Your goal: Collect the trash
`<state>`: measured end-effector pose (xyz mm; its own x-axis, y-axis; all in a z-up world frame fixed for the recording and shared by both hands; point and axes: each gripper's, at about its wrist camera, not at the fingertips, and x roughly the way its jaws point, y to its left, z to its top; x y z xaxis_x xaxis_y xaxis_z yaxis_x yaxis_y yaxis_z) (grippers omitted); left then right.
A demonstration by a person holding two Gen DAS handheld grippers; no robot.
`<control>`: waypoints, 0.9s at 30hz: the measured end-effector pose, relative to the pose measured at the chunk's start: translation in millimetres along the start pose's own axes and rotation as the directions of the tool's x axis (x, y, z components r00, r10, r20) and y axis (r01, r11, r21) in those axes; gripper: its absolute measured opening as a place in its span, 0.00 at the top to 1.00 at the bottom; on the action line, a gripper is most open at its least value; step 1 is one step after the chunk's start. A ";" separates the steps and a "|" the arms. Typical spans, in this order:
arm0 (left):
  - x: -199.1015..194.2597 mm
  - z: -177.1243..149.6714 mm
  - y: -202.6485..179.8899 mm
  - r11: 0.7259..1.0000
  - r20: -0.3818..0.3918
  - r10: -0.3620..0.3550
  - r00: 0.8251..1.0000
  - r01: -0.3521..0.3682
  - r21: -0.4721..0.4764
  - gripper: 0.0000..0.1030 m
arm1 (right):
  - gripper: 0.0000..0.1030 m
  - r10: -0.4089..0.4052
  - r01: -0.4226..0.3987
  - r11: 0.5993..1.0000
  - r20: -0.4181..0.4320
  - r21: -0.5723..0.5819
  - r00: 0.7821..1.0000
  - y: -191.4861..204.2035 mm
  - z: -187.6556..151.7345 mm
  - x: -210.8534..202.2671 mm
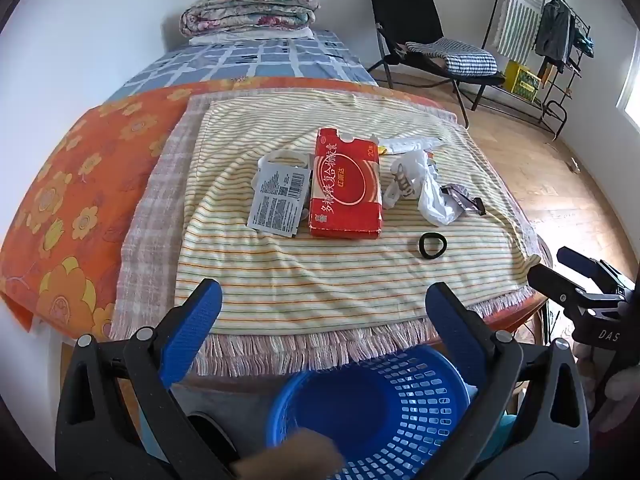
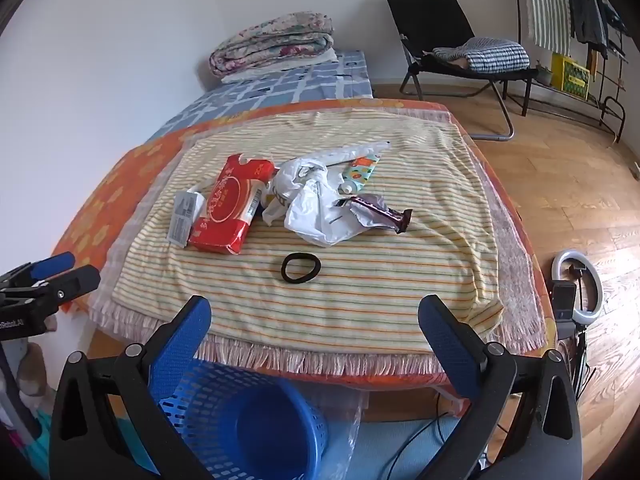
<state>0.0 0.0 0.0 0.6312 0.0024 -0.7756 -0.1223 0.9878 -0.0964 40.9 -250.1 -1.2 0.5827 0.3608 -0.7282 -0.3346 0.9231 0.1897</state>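
Trash lies on a striped yellow towel [image 1: 320, 272] on the bed: a red carton [image 1: 346, 188] [image 2: 230, 208], a grey printed sachet [image 1: 278, 202] [image 2: 185, 216], a crumpled white plastic bag [image 1: 424, 192] [image 2: 316, 204], a dark candy wrapper [image 2: 380, 214] [image 1: 460, 196], a colourful tube [image 2: 360, 172] and a black hair tie [image 1: 432, 245] [image 2: 301, 267]. A blue mesh basket [image 1: 376, 412] [image 2: 248, 420] stands on the floor below the bed's near edge. My left gripper [image 1: 324, 320] and right gripper [image 2: 314, 336] both hover open and empty above the basket, short of the towel.
A folded floral quilt [image 1: 248, 10] rests at the bed's far end. A black folding chair [image 1: 432, 48] with checked cloth and a clothes rack [image 1: 552, 40] stand at the right on the wooden floor. A ring light on a stand [image 2: 576, 288] is near the bed's right corner.
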 end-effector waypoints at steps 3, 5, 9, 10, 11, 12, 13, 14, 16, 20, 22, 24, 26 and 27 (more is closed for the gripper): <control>0.5 0.8 0.1 1.000 -0.009 -0.006 1.000 0.006 -0.002 0.00 | 0.00 -0.003 0.003 1.000 0.004 0.000 1.000 -0.2 1.5 -0.8; -0.4 -0.1 1.6 1.000 -0.011 -0.003 1.000 0.003 0.000 0.00 | 0.00 0.000 0.000 1.000 0.000 0.001 1.000 0.1 1.7 -0.2; -0.1 -2.6 1.9 1.000 -0.012 0.005 1.000 -0.005 -0.003 0.00 | 0.00 0.004 -0.004 1.000 -0.001 0.003 1.000 2.0 -4.5 1.4; -0.5 -2.5 2.2 1.000 -0.013 0.005 1.000 -0.005 -0.004 0.00 | 0.00 0.005 -0.005 1.000 0.000 0.004 1.000 2.6 -5.8 1.8; 2.3 -4.7 1.8 1.000 -0.011 0.004 1.000 -0.004 0.000 0.00 | 0.00 0.009 -0.009 1.000 -0.001 0.006 1.000 -0.4 -5.3 1.7; 2.3 -5.0 1.8 1.000 -0.011 0.004 1.000 -0.004 0.002 0.00 | 0.00 0.010 -0.010 1.000 0.000 0.006 1.000 -0.5 -6.0 1.2; 2.1 -5.2 1.7 1.000 -0.011 0.005 1.000 -0.005 0.003 0.00 | 0.00 0.009 -0.009 1.000 -0.006 0.006 1.000 1.1 -5.0 1.2; 1.9 -5.3 1.6 1.000 -0.012 0.005 1.000 -0.005 0.004 0.00 | 0.00 0.008 -0.008 1.000 -0.007 0.007 1.000 1.3 -4.4 0.4; 3.1 -5.8 2.5 1.000 -0.010 0.005 1.000 -0.005 -0.004 0.00 | 0.00 0.007 -0.007 1.000 -0.007 0.006 1.000 1.7 -4.2 0.3; 3.5 -6.1 1.1 1.000 -0.009 0.007 1.000 -0.007 -0.001 0.00 | 0.00 0.010 -0.010 1.000 -0.009 0.005 1.000 1.6 -4.6 0.2; 3.7 -6.4 1.2 1.000 -0.009 0.009 1.000 -0.009 0.000 0.00 | 0.00 0.009 -0.009 1.000 -0.010 0.004 1.000 2.4 -5.1 0.1; 3.6 -5.9 1.5 1.000 -0.011 0.006 1.000 -0.006 0.001 0.00 | 0.00 0.011 -0.011 1.000 -0.013 0.004 1.000 2.4 -5.1 0.3; 5.3 -7.5 1.2 1.000 -0.013 0.007 1.000 -0.007 0.000 0.00 | 0.00 0.011 -0.011 1.000 -0.015 0.004 1.000 2.5 -4.9 0.6; 6.4 -9.3 4.4 1.000 -0.011 0.005 1.000 -0.005 -0.004 0.00 | 0.00 0.012 -0.012 1.000 -0.017 0.004 1.000 2.8 -4.9 0.7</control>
<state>-3.6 2.9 -11.2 0.6219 0.0055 -0.7830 -0.1283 0.9872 -0.0949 36.8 -247.9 -4.4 0.5663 0.3694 -0.7368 -0.3384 0.9193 0.2009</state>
